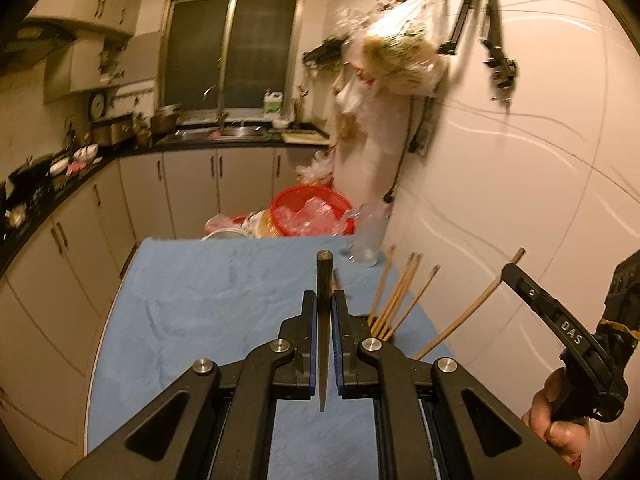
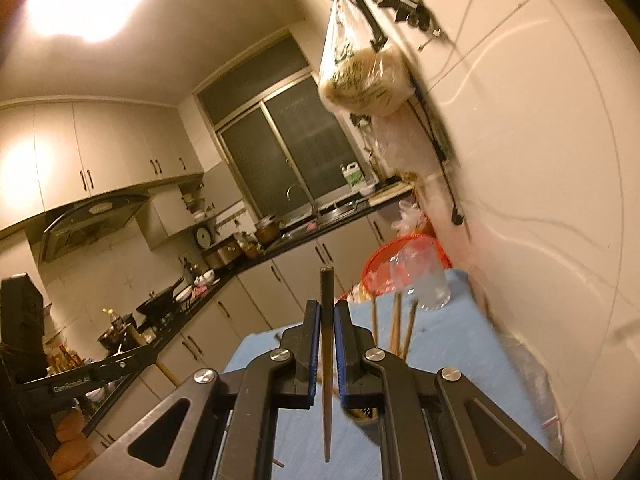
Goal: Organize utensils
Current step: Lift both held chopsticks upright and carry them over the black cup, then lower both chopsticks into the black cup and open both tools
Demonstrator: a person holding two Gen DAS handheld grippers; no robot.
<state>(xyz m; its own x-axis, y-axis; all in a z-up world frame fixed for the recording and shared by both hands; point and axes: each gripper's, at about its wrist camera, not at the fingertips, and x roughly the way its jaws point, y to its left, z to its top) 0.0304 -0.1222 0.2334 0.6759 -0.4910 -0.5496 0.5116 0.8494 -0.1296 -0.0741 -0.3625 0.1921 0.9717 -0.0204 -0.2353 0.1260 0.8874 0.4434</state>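
Left gripper [image 1: 324,308] clenched on dark chopstick [image 1: 323,280]; right gripper [image 2: 327,320] clenched on another [image 2: 326,292]. Advice: lower tips-first into holder beside upright chopsticks [image 1: 394,300], release gently.

A blue cloth [image 1: 200,300] covers the table, glass jar [image 1: 370,236] standing on it.

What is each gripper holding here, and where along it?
Left gripper is shut on a dark chopstick near its thick end. Right gripper is shut on another dark chopstick, also near the thick end.
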